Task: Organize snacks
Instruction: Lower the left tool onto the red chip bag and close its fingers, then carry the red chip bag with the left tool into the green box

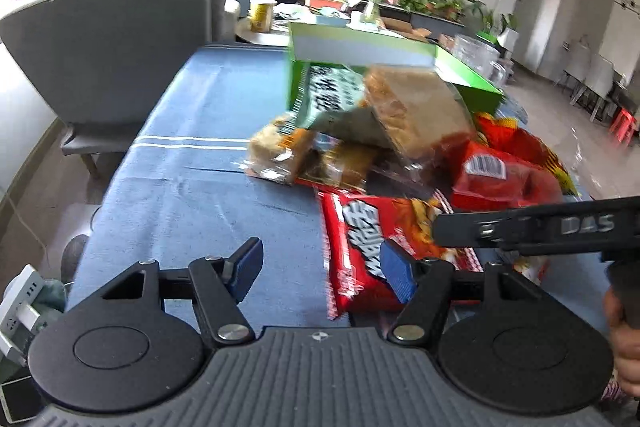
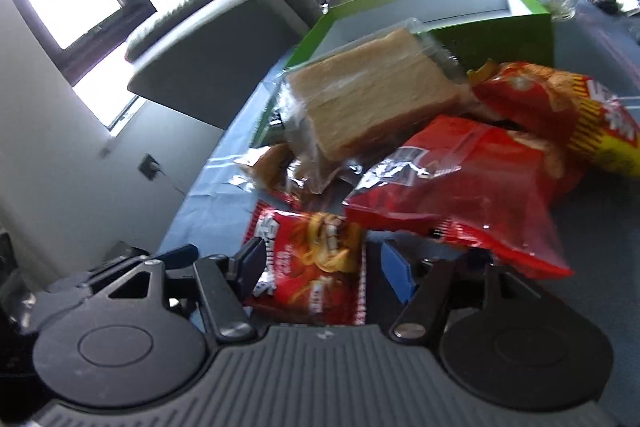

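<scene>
Reaching in half-spread and empty, the left tool point(image 1: 320, 269) risks toppling the snack pile point(image 1: 380, 131); the right tool point(image 2: 316, 267) straddles a red packet point(image 2: 316, 259), grip unclear.

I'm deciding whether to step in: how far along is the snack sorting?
Barely started. Done: nothing that shows; the green box looks empty where visible. In hand: the right gripper straddles a red noodle packet, grip unclear; the left gripper is open, holding nothing. Left: the bread, red bags and other packets still piled on the table.

The red noodle packet point(image 2: 316, 267) is lying partly hidden behind the right tool point(image 2: 320, 267); the pile's lettering is blurring.
</scene>
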